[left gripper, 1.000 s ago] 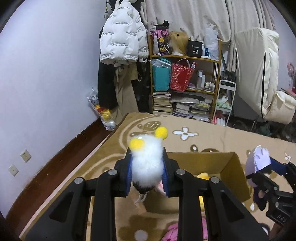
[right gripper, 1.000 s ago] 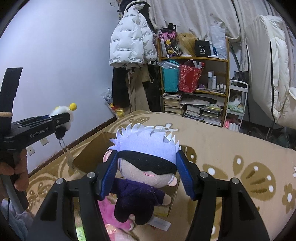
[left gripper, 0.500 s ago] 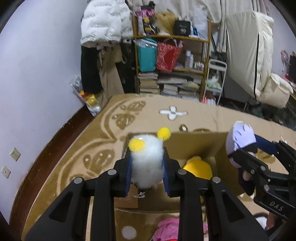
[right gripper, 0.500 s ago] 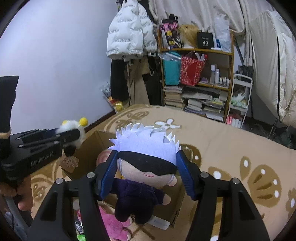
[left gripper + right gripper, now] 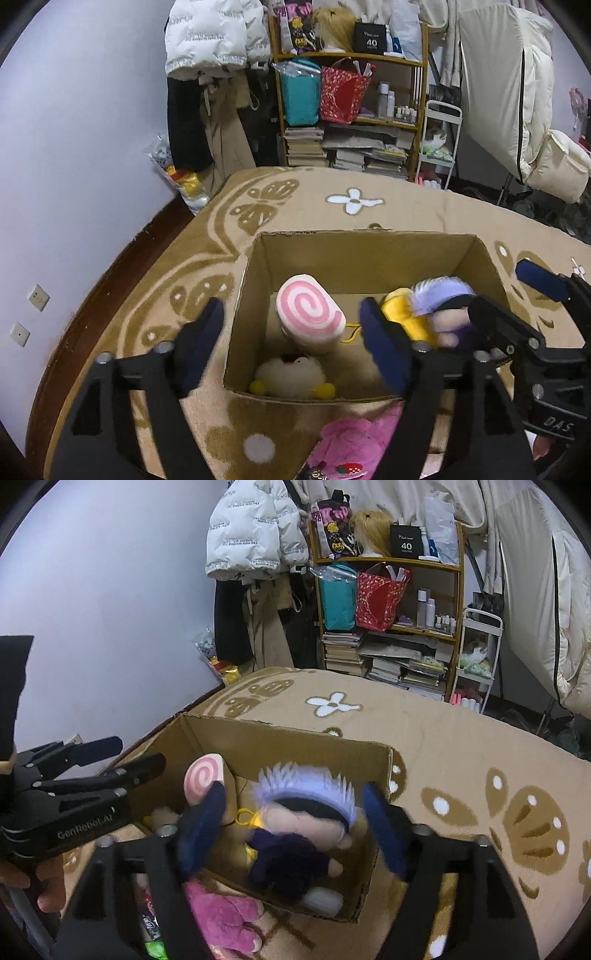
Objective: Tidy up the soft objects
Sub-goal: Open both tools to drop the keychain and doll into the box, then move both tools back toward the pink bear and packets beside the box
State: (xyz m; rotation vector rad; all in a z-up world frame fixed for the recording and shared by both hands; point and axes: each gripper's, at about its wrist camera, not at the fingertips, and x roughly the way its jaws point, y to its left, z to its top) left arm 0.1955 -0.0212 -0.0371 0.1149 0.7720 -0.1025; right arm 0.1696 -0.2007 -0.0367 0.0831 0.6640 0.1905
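Beige carpet [image 5: 424, 218] with brown butterfly and flower patterns covers the floor of a cluttered bedroom, and on it sits an open cardboard box [image 5: 258, 258] taking in the plush toys. Half a second ago each gripper still clamped a toy above this box; now both have let go. The right gripper [image 5: 291, 830] has its jaws opening, and the white-haired doll [image 5: 295, 823] in dark clothes is blurred between them, clear of the pads and apparently dropping onto the box's near right corner. The left gripper [image 5: 291, 350] also has its jaws opening with nothing between them; the white fluffy chick with yellow pom-poms [image 5: 291, 376] that it carried lies inside the box against the near wall. That puts two more soft things in place, I judge.

Already inside are a pink-swirl roll plush [image 5: 310, 314] and a yellow plush [image 5: 402, 314], so the right side is getting crowded and the doll may settle on top rather than flat. A pink plush [image 5: 221, 915] lies on the carpet just outside the near wall, probably next to go. Against the far wall a wooden shelf [image 5: 351, 92] holds books and bags, beside a white puffer jacket [image 5: 210, 33], well apart from the work. Nothing blocks the box mouth except the two grippers themselves, close together.
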